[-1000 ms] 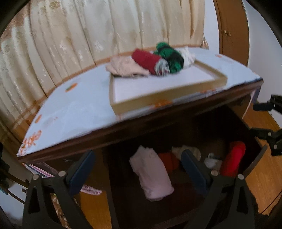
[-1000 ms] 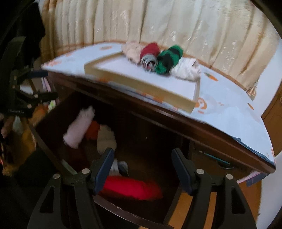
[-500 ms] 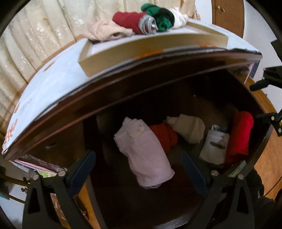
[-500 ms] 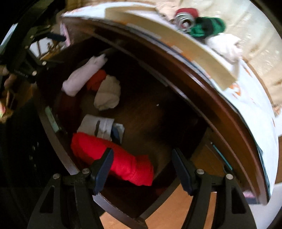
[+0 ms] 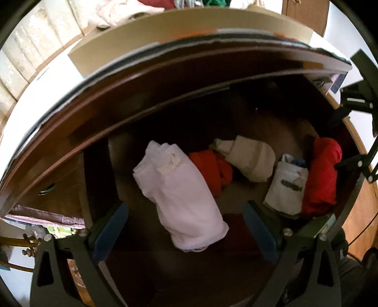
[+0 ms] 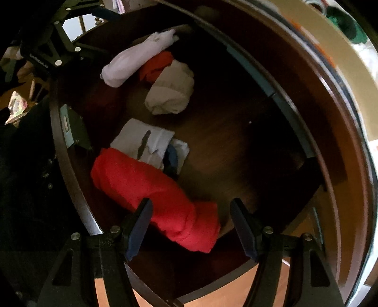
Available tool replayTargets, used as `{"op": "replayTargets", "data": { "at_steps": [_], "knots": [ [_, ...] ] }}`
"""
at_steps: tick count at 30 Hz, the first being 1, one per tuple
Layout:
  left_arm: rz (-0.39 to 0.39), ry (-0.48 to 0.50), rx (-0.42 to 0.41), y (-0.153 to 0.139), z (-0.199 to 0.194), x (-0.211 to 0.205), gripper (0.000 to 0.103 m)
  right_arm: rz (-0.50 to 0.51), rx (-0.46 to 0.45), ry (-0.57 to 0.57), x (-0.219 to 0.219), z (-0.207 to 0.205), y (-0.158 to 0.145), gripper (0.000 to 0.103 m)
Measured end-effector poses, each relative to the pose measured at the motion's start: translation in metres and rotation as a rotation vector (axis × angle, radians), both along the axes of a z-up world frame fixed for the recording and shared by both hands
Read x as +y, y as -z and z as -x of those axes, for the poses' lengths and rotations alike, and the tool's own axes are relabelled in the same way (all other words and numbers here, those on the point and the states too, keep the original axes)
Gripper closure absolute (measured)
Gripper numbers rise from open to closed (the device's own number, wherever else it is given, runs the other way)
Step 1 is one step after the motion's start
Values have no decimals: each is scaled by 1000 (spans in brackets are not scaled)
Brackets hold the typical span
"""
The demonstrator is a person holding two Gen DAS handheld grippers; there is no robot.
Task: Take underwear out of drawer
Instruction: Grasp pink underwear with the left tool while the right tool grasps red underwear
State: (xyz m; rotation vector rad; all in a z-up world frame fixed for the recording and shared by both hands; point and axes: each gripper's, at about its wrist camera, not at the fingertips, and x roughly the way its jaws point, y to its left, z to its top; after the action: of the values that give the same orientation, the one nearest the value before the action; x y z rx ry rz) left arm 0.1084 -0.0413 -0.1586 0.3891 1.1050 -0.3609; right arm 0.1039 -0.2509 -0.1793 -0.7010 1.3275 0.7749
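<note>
The open dark wooden drawer (image 5: 146, 271) holds several rolled underwear. A pale pink roll (image 5: 182, 196) lies between the fingers of my open left gripper (image 5: 186, 229), just ahead of them. Beside it lie an orange-red piece (image 5: 212, 170), a cream piece (image 5: 250, 158), a white folded piece (image 5: 287, 189) and a red roll (image 5: 322, 174). In the right wrist view the red roll (image 6: 153, 198) lies just ahead of my open right gripper (image 6: 191, 226); the white folded piece (image 6: 146, 141), cream piece (image 6: 170, 92) and pink roll (image 6: 134, 61) lie beyond.
The desk top overhangs the drawer (image 5: 165, 78) and carries a shallow wooden tray (image 5: 189, 35) with more rolled garments (image 5: 122, 11). The other gripper shows at the right edge of the left view (image 5: 361, 99) and the upper left of the right view (image 6: 54, 49).
Both grippers have dropped from above the desk top down toward the open drawer. The left now hovers over the pink roll, the right over the red roll. Both stay open.
</note>
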Motion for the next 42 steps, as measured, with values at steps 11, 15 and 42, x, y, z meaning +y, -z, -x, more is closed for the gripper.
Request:
{"op": "replayTargets", "data": {
  "at_steps": [11,15,42],
  "knots": [
    [-14,-20,110,22,-14,1,4,2,164,-58,-4,-5,18,33],
    [-13,-30,134,29,-20,1,4,-6,197,-56,-6,-4,24,33],
    [-37,-64,269,50,-68,15,32,-98,167,-2,-21,15,27,35]
  ]
}}
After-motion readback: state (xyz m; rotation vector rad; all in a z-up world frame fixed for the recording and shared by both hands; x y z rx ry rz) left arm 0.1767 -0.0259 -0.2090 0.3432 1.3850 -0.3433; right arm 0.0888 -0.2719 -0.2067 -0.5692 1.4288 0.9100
